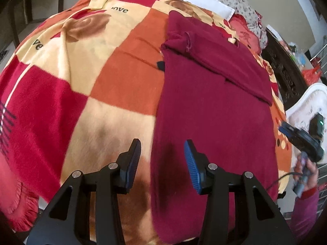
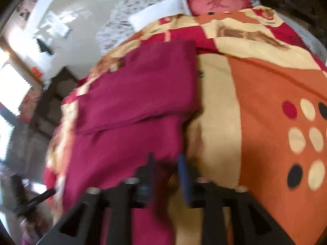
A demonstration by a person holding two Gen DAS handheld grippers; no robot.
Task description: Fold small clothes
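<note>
A dark red garment [image 1: 214, 110] lies flat on a checked blanket, its far part folded over near the top. My left gripper [image 1: 162, 149] is open and empty just above the garment's near left edge. My right gripper also shows at the far right of the left wrist view [image 1: 286, 129], beside the garment's right edge. The right wrist view is blurred; the garment [image 2: 132, 94] lies there with a folded layer on top, and my right gripper [image 2: 165, 161] is open at the garment's near corner, which sits between the jaws.
The orange, cream and red blanket [image 1: 85, 77] covers the bed. A white pillow [image 1: 208, 2] and a red cushion [image 2: 216, 2] lie at the head. Dark wooden furniture [image 1: 286, 65] stands beside the bed.
</note>
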